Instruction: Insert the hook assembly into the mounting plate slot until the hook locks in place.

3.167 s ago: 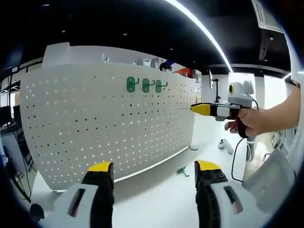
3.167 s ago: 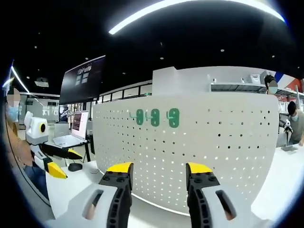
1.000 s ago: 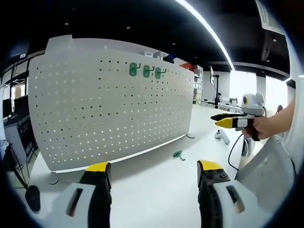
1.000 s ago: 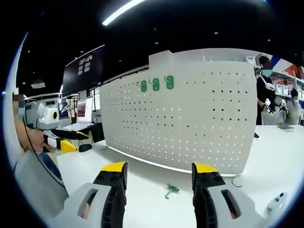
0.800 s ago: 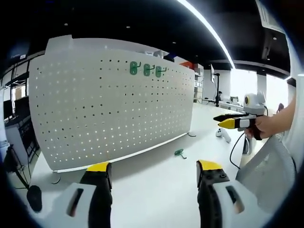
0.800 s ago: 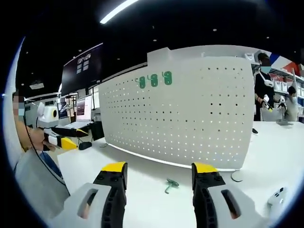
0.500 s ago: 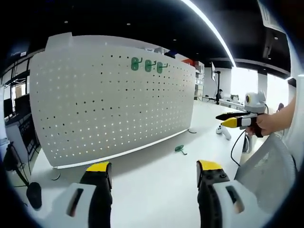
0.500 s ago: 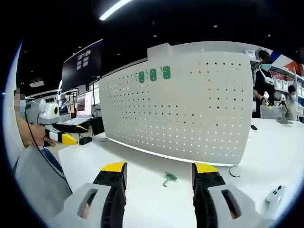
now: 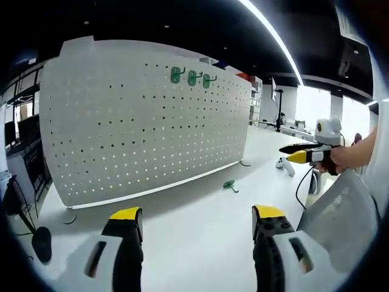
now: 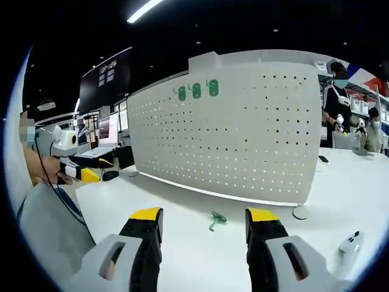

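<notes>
A: What has changed? Reading left to right, please.

B: Both views have pulled back from the pegboard (image 9: 146,121). In the left gripper view the left tongs (image 9: 197,214) stand apart, empty, at the bottom. The loose green hook (image 9: 229,184) lies on the worktop (image 9: 194,225) right of centre, untouched. The right tongs (image 9: 293,152), far right, look nearly closed.

A: So, for the task?

B: No pickup yet, I'd judge. Three green hooks (image 10: 196,91) already hang at upper centre of the board.

A: Anything unclear?

B: The hook's shape is too small to read.
</notes>
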Motion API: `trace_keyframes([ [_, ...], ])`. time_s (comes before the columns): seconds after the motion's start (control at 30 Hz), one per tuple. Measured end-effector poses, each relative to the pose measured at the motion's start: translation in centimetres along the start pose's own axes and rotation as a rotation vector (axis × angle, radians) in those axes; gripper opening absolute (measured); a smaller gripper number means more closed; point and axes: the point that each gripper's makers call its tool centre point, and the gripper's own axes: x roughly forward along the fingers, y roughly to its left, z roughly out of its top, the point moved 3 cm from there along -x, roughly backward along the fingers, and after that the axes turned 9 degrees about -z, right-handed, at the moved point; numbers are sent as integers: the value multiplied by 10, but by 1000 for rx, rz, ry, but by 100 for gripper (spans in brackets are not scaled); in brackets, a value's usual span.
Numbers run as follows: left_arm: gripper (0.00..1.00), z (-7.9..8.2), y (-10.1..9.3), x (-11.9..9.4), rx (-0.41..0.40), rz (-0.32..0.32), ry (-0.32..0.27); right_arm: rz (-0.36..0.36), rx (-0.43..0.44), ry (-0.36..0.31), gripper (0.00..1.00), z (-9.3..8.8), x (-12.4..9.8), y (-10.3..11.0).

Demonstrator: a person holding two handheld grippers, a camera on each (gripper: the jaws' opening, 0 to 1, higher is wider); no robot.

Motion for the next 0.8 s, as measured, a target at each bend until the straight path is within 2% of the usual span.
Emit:
trace_keyframes([
  [0.37, 75, 3, -2, 3, 12, -15, 1, 11, -20, 8, 53, -2, 1, 4],
  [0.67, 75, 23, -8, 26, 44, -56, -12, 10, -17, 13, 53, -5, 1, 4],
  [0.8, 74, 21, -8, 38, 57, -77, 12, 10, -24, 17, 53, -5, 2, 4],
])
